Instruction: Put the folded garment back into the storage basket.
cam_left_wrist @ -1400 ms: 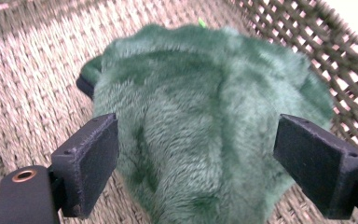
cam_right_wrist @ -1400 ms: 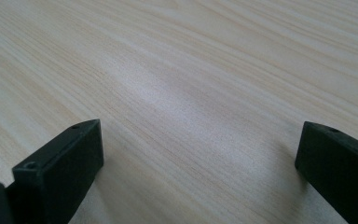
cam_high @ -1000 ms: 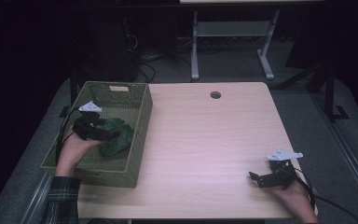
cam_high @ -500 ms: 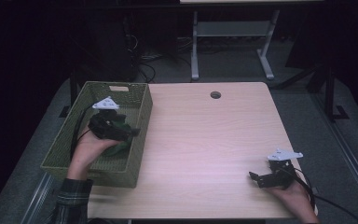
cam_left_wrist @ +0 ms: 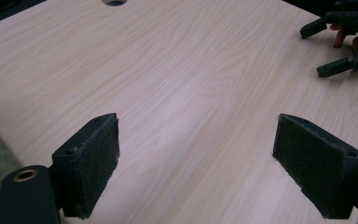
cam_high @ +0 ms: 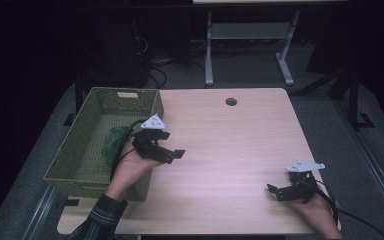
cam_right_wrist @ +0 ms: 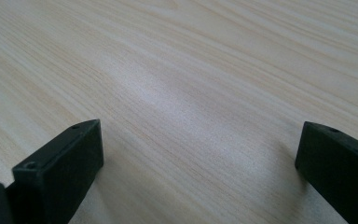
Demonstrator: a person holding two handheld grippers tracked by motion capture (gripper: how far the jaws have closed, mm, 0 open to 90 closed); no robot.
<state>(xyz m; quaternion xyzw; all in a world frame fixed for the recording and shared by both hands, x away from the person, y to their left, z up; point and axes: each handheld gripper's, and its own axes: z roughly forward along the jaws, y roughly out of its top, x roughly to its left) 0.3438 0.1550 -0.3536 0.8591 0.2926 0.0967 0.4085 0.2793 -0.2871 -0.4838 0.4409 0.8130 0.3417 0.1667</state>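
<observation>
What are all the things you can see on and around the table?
Light wooden table: one, pale wood, centre.
Round cable hole: one, dark, far edge of the table.
Green woven basket: one, olive green, on the table's left end.
Dark green cloth: one, lying in the basket.
White metal frame: one, on the floor behind the table.
Left gripper: one, black, open, over the table beside the basket.
Right gripper: one, black, open, near right corner.
</observation>
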